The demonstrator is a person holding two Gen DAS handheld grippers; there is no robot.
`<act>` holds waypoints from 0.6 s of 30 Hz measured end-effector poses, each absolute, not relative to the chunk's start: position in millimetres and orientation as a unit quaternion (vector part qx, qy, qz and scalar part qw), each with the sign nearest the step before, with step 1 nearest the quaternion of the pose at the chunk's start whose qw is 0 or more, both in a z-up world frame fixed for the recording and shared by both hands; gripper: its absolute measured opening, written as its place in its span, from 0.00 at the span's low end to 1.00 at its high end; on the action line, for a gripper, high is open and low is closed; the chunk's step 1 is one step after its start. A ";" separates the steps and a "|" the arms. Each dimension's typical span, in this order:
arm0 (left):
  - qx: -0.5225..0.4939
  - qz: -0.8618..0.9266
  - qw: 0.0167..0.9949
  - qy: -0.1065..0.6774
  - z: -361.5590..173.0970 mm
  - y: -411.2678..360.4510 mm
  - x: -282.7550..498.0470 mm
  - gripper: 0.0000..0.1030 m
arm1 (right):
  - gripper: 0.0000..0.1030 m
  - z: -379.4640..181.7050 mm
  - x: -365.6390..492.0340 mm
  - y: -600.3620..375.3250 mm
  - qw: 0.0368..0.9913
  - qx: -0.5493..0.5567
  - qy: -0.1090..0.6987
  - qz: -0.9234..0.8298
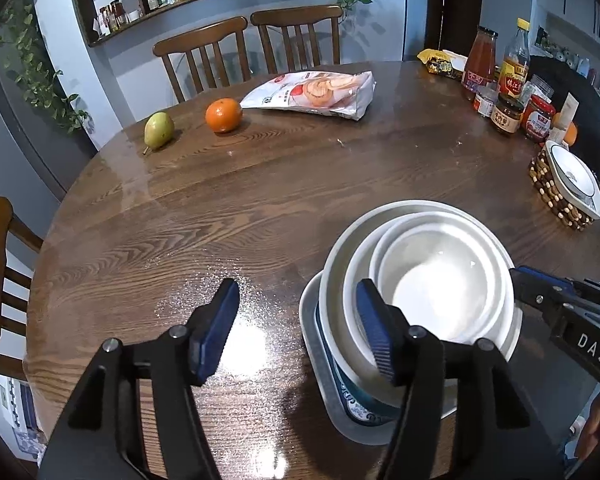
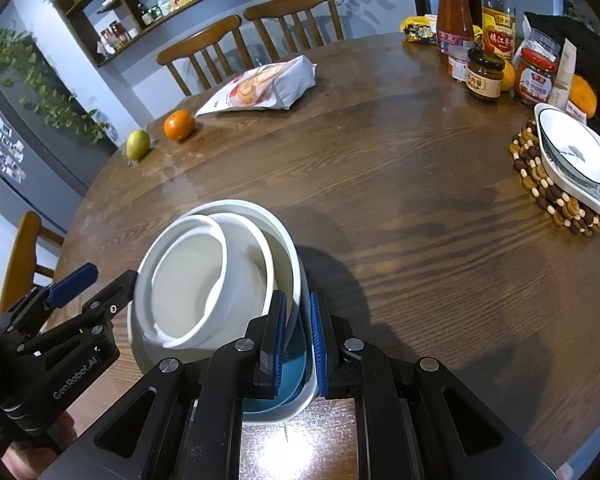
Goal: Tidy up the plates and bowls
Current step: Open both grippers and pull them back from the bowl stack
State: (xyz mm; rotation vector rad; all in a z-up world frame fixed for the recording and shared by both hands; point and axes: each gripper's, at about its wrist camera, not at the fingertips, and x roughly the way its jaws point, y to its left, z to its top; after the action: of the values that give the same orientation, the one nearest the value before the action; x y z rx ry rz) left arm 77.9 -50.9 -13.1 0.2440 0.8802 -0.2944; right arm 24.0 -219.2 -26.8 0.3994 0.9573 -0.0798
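- The stack of white bowls [image 1: 432,280] stands on the near part of the round wooden table [image 1: 260,184], and it sits on a rectangular plate [image 1: 320,364] with a blue pattern on its rim.
- The bowls are nested one inside another; the smallest bowl [image 2: 196,280] is on top and leans a little inside the bigger ones.
- The right gripper [image 2: 298,344] has its jaws almost together, and its blue pads pinch the right edge of the stack, at the rim of the plate and the outer bowl.
- The left gripper [image 1: 300,328] has its jaws wide apart. One pad is in front of the left side of the stack, the other is over bare table, and nothing is pressed between them.
- A second plate [image 2: 576,160], white with a dark line around the rim, lies at the right side of the table on a mat of wooden beads [image 2: 540,188].
- Behind it there are jars and sauce bottles [image 2: 484,40] in a group.
- On the far side lie a bag of snacks [image 1: 316,94], an orange [image 1: 223,115] and a pear [image 1: 159,130], well apart from the stack.
- Two wooden chairs [image 1: 252,52] stand behind the table.
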 end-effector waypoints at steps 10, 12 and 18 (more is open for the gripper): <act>0.115 -0.143 0.892 0.414 -6.1 -46.1 69.6 0.74 | 0.46 -11.5 8.7 -220.3 0.881 0.185 0.434 -0.040; 0.115 -0.144 0.892 0.412 -4.0 -45.9 66.8 0.77 | 0.47 -9.0 5.8 -218.5 0.883 0.180 0.431 -0.040; 0.114 -0.150 0.896 0.402 5.3 -42.2 56.3 0.89 | 0.60 -1.7 -3.5 -213.3 0.890 0.158 0.425 -0.040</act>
State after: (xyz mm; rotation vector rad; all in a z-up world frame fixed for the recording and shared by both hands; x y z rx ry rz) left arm 56.3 -42.2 5.3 0.2356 0.8330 -0.3107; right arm -3.5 -213.3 -1.7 0.3290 0.8833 -0.0836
